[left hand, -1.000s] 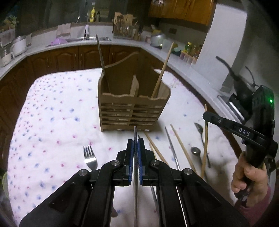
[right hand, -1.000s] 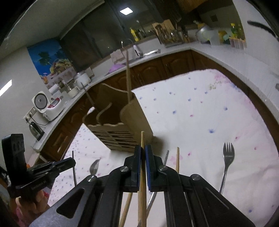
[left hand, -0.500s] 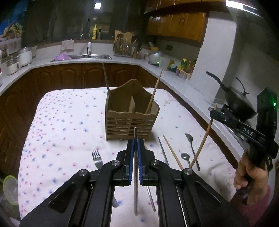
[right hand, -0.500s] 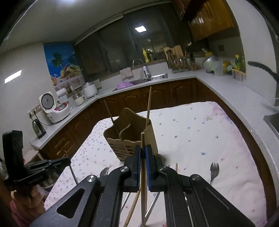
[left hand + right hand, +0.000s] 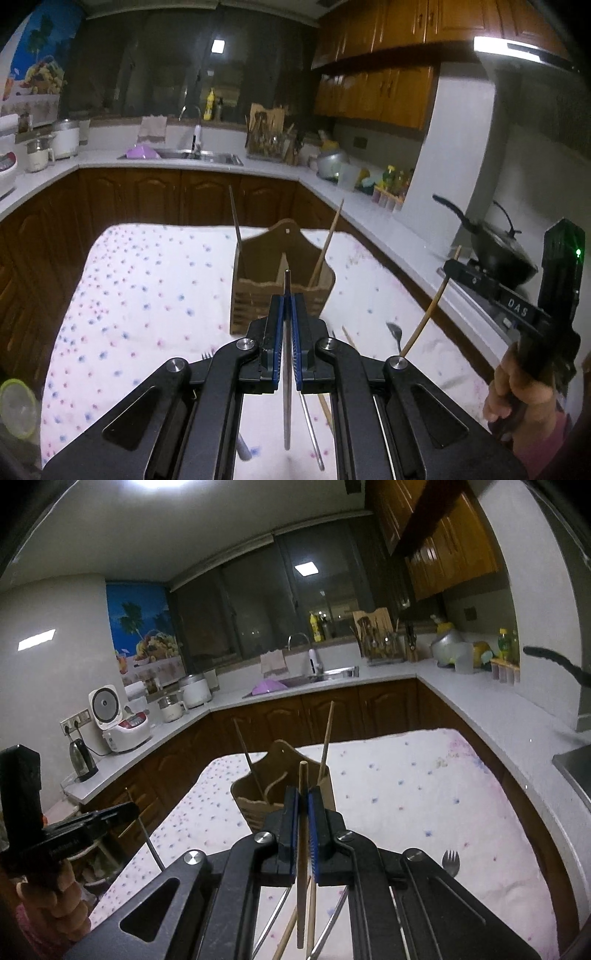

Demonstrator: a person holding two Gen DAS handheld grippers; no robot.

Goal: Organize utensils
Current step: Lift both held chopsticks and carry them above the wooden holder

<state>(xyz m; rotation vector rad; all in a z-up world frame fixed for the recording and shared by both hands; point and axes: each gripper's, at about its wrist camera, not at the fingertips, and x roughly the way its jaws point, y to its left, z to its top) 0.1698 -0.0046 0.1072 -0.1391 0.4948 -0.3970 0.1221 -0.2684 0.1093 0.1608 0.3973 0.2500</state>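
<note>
Left gripper (image 5: 287,295): clamped on a metal chopstick (image 5: 287,369), raised above the bench (image 5: 147,295).
Right gripper (image 5: 303,794): clamped on a wooden chopstick (image 5: 303,849), also off the bench.
Holder (image 5: 258,273): wooden, at 12 o'clock from both grippers; one metal stick in its left slot, one wooden stick in its right.
Loose: spoon (image 5: 394,334) at 2 o'clock of the left gripper; fork (image 5: 450,860) at 4 o'clock of the right gripper.
</note>
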